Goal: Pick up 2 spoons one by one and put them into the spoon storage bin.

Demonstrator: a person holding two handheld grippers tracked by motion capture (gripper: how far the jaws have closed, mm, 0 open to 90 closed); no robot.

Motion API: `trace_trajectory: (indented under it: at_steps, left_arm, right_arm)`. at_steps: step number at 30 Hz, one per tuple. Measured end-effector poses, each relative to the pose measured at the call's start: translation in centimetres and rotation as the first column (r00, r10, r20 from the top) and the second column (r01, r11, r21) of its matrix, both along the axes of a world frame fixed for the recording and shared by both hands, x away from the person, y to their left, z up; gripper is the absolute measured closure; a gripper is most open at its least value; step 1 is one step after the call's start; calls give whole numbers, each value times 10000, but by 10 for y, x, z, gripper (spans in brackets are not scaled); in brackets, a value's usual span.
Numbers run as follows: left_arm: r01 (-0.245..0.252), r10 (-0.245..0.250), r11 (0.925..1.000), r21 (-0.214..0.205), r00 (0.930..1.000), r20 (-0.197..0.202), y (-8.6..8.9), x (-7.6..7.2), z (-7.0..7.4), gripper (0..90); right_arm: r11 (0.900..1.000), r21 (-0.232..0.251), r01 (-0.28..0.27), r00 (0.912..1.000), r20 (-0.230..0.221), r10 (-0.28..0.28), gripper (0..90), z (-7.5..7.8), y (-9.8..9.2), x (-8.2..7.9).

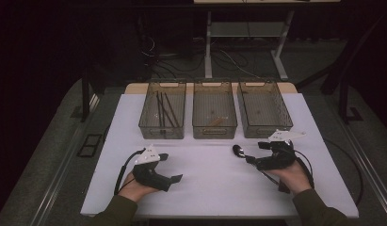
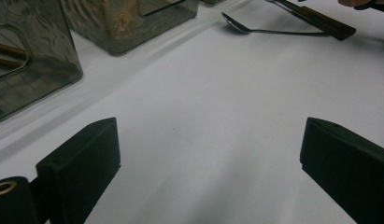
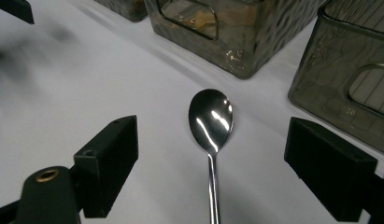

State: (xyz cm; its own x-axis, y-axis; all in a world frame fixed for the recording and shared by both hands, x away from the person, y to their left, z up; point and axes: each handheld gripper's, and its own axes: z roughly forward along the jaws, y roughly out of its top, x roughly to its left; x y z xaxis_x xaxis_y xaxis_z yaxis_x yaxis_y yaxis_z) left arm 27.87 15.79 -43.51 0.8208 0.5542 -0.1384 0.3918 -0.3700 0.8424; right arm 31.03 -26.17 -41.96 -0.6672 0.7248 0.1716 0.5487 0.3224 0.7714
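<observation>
You are working at a white-topped table (image 1: 214, 188), three smoky translucent plastic bins (image 1: 214, 115) lined up at twelve o'clock, likely so cutlery can be sorted by kind: the left bin is holding thin dark sticks (image 1: 164, 110), the middle one a brownish piece I cannot identify. Your right gripper (image 3: 210, 161) is sitting at four o'clock, jaws spread wide to either side of the polished steel spoon (image 3: 210, 116), touching neither side; the spoon is lying flat on the tabletop just short of the bins, bowl toward them. Your left gripper (image 2: 210, 158) is resting at eight o'clock, jaws wide and empty, apparently waiting.
</observation>
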Motion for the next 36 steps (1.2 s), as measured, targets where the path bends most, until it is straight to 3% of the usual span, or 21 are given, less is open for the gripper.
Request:
trace_trajectory:
  at_steps: [10, 22, 36]
  left_arm:
    - [-94, 96, 9998, 179, 9999, -127, 2, 1, 1, 52]
    - [-145, 151, 9996, 239, 9997, -215, 2, 2, 0, 51]
    - [32, -28, 9999, 156, 9998, -218, 1, 2, 0, 52]
  right_arm:
    - [9998, -176, 60, 9999, -119, -62, 241, -3, 13, 21]
    - [9980, -624, -102, 9987, -513, 70, 425, -15, 25, 42]
    - [9920, -1111, -600, 9939, -993, 490, 528, -24, 32, 43]
